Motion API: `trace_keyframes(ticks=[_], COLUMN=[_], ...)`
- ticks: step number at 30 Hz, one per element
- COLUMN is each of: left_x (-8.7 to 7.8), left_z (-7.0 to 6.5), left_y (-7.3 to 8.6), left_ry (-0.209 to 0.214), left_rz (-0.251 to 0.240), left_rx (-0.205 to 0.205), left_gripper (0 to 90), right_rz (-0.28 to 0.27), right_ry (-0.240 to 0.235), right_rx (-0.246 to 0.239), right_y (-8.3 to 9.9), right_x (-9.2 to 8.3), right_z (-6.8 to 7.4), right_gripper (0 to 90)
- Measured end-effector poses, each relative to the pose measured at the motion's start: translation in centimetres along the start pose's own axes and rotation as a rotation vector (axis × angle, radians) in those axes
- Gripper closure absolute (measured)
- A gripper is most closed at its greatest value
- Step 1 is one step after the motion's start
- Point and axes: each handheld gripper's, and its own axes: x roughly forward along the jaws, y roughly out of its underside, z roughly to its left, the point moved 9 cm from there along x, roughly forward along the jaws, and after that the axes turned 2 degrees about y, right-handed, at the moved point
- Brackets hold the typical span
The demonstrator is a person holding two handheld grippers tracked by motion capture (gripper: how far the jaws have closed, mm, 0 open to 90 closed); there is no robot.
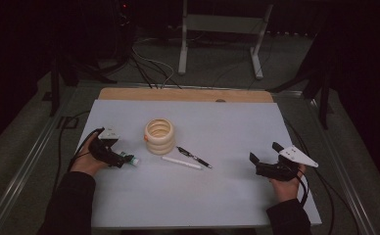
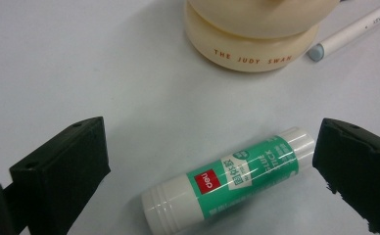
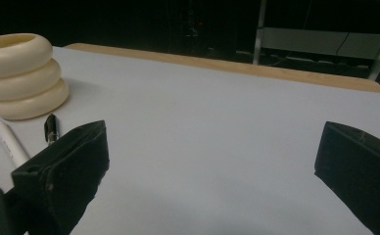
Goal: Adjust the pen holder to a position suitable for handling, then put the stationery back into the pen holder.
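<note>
Glue stick, green-and-white plastic (image 2: pixel 229 182), lies flat near the counter's (image 1: pixel 227 196) left edge between the spread left claw (image 2: pixel 210 161) jaws, untouched; right claw (image 3: pixel 212 166) spread too, near the right edge.

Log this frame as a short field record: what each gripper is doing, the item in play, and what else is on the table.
left gripper: open, jaws on either side of the glue stick, not closed on it
glue stick: lying flat on the table, green label, white cap
right gripper: open, holding nothing, over bare table
cream ring holder: upright, beyond the glue stick
white pen: lying flat near the holder
black pen: lying flat beside the white pen
</note>
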Motion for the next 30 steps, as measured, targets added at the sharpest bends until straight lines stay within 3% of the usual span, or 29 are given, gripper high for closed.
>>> trace_keyframes(ticks=[14, 25, 30], left_x=[0.4, 0.4, 0.4], left_z=[-0.2, -0.4, -0.6], left_y=[0.5, 2.0, 3.0], left_ry=[0.012, 0.010, -0.020], left_rz=[0.053, 0.172, 0.253], left_rx=[0.003, 0.021, 0.074], left_gripper=[3.2, 16.3, 22.4], right_rz=[-0.002, -0.002, -0.001], right_ry=[0.003, -0.002, -0.005], right_rx=[0.002, 0.002, -0.004], right_y=[0.0, 0.0, 0.0], right_x=[0.0, 0.0, 0.1], right_z=[-0.1, 0.0, 0.1], right_gripper=[0.0, 0.0, 0.0])
